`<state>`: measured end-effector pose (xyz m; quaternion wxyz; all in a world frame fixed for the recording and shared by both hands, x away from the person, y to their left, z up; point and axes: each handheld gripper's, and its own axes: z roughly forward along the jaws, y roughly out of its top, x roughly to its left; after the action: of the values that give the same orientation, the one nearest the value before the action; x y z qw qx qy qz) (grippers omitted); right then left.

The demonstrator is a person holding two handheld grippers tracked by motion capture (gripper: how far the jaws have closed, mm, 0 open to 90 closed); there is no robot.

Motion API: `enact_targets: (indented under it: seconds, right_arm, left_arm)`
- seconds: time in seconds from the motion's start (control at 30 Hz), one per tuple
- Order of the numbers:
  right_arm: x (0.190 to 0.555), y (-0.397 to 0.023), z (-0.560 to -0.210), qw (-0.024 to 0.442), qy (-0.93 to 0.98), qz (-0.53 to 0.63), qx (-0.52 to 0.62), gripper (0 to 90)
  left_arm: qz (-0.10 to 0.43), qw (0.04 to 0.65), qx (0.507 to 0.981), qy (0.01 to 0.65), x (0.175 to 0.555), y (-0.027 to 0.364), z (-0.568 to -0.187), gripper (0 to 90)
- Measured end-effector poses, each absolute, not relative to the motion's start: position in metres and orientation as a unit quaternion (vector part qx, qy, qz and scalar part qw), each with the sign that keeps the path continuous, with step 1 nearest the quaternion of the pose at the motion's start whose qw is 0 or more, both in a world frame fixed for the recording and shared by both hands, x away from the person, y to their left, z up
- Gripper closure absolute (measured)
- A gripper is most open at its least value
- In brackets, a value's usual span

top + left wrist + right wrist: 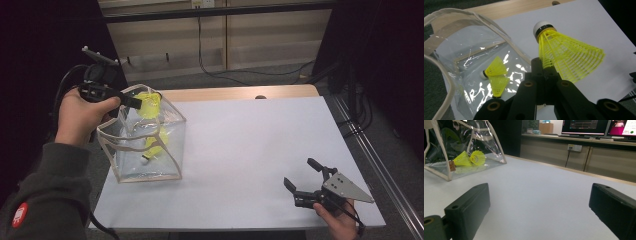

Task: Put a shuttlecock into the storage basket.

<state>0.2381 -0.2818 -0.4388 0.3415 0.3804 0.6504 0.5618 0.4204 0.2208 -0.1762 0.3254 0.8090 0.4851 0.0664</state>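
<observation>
Jaws clamp shuttlecock point(564, 53)'s skirt, plain in left gripper view.

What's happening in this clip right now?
A person is loading yellow shuttlecocks into a clear bag at the left of the white table. The left gripper is shut on a yellow shuttlecock by its mesh skirt and holds it at the bag's open top. Two more shuttlecocks already lie on the bag's floor. The right gripper rests at the table's near right corner, jaws wide open with nothing between them.
</observation>
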Motion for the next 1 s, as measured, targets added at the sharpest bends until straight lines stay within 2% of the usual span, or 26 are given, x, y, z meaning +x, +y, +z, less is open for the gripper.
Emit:
enact_targets:
  seconds: [1.0]
  right_arm:
    - [0.238,-0.282,-0.439,0.344,0.650,0.562,0.379,3.1]
  left_arm:
    - [0.081,0.311,0.797,0.511,0.424,0.244,-0.193,90.0]
